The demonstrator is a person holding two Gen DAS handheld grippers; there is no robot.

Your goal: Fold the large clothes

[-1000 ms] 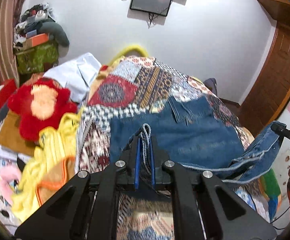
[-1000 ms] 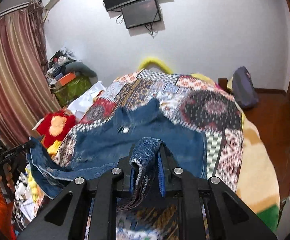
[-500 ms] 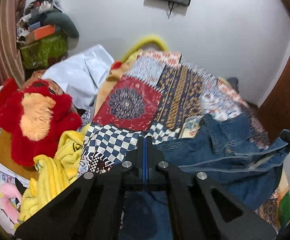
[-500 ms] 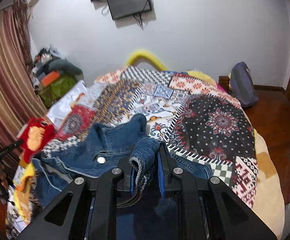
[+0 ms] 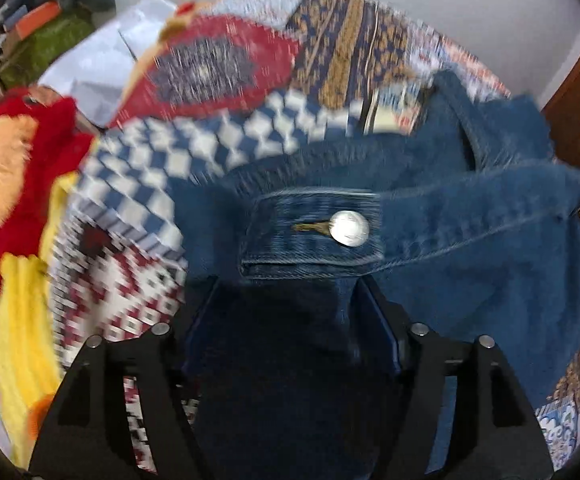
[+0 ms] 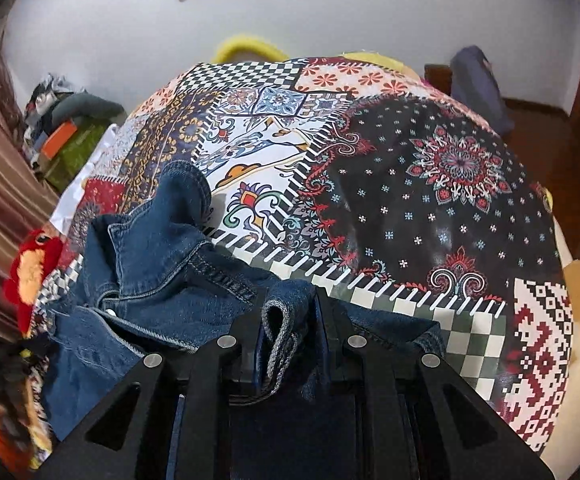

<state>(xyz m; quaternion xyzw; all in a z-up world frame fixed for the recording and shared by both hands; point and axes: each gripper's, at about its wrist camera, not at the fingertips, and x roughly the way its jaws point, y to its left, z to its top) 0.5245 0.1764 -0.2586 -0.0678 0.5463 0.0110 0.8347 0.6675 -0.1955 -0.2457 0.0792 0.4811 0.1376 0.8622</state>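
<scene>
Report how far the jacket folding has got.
Done: the blue denim jacket looks doubled over on the patterned patchwork bedspread, silver button on top. In hand: the right gripper pinches a hem; the left gripper is open over the denim. Left: release, flatten the bunched collar, probably fold again.
</scene>
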